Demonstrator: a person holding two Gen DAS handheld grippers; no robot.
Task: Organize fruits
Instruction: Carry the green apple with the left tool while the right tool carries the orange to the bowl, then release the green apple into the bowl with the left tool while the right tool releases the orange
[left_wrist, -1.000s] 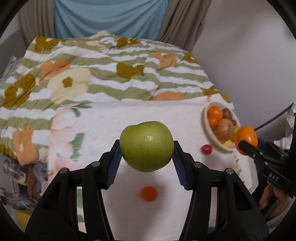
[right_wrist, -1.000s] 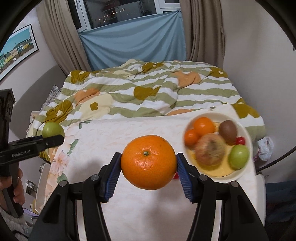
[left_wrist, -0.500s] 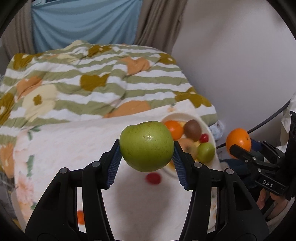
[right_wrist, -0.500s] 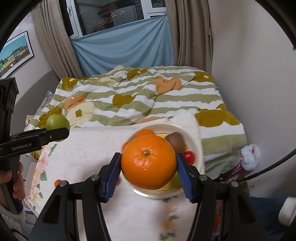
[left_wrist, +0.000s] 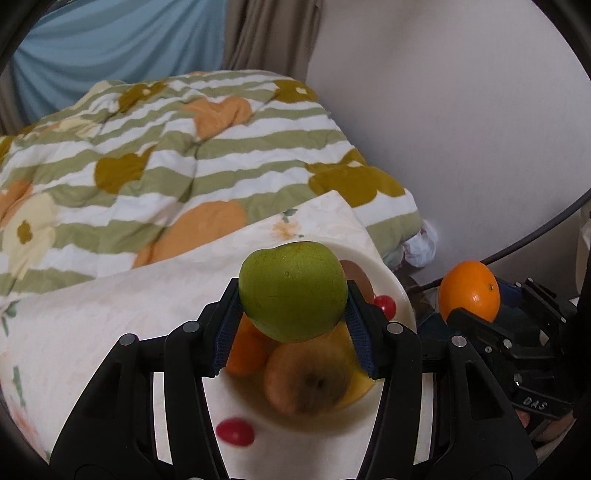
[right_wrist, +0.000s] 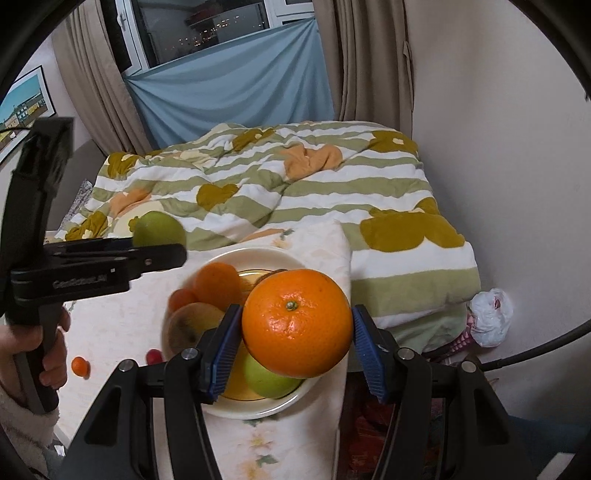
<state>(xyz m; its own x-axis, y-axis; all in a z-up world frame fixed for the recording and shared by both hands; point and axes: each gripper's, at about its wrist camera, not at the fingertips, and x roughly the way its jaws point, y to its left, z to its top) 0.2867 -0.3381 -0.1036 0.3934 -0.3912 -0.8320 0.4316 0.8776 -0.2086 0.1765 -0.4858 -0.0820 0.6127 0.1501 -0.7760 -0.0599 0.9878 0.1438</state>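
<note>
My left gripper (left_wrist: 293, 325) is shut on a green apple (left_wrist: 291, 290) and holds it above the white fruit bowl (left_wrist: 400, 295). The apple also shows in the right wrist view (right_wrist: 159, 229). My right gripper (right_wrist: 295, 350) is shut on a large orange (right_wrist: 295, 323), held above the bowl's right side (right_wrist: 266, 254). The orange also shows in the left wrist view (left_wrist: 469, 290), right of the bowl. The bowl holds a brownish apple (left_wrist: 306, 373), small oranges (right_wrist: 216, 282), a kiwi (left_wrist: 356, 278), a green fruit (right_wrist: 269, 378) and a cherry tomato (left_wrist: 384, 304).
The bowl stands on a floral-clothed table (right_wrist: 122, 325) near its right edge. A red cherry tomato (left_wrist: 234, 432) and a small orange fruit (right_wrist: 80, 365) lie loose on the cloth. A bed with a striped quilt (right_wrist: 295, 184) is behind; a wall (right_wrist: 498, 147) is on the right.
Both grippers have moved right, toward the bowl. The left one with the apple is now over the bowl. The right one with the orange is closer above it.
</note>
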